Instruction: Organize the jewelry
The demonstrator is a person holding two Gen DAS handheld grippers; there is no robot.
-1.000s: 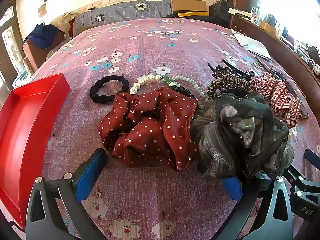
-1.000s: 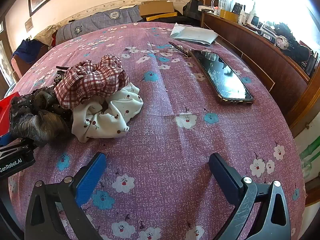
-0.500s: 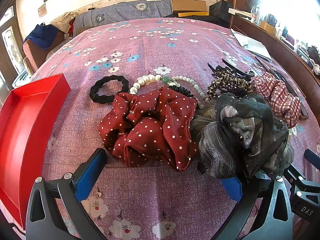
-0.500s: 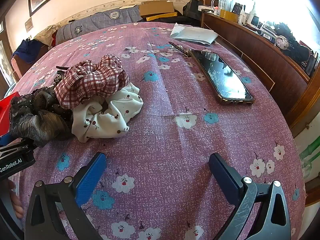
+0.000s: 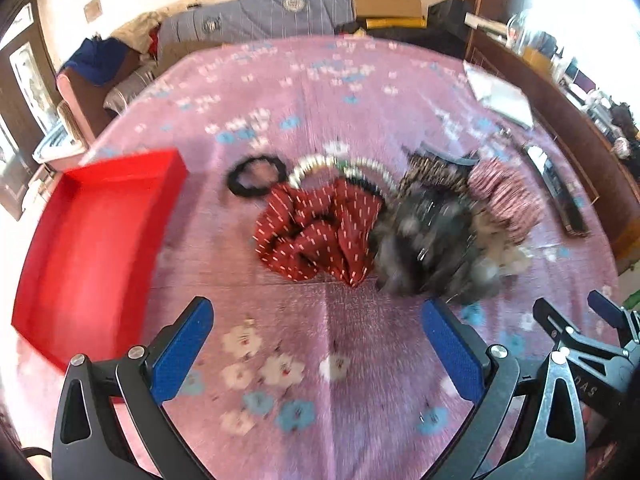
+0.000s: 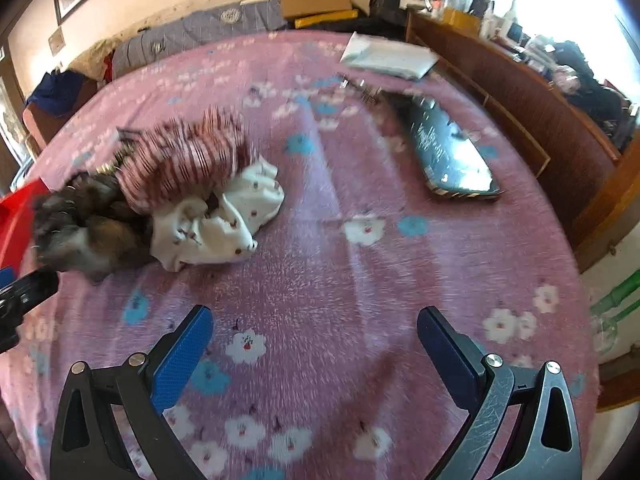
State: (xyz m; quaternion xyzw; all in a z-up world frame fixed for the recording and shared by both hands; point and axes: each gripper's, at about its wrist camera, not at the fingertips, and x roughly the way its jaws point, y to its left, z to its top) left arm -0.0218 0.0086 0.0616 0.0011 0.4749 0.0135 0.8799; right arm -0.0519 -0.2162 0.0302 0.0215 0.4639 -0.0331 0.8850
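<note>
Scrunchie of dark red white-dotted fabric (image 5: 320, 236) lies on the pink floral bedspread (image 5: 320, 340) at twelve o'clock from the wide-open, empty left gripper (image 5: 318, 340), nearer it than the equally wide, empty right gripper (image 6: 314, 344), red tray (image 5: 96, 240) at ten o'clock.

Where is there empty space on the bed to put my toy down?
Bare bedspread lies between the white scrunchie and the phone, and between the red tray and the red dotted scrunchie. The crowded part is the pile: dark scrunchie, plaid scrunchie, pearl beads.
</note>
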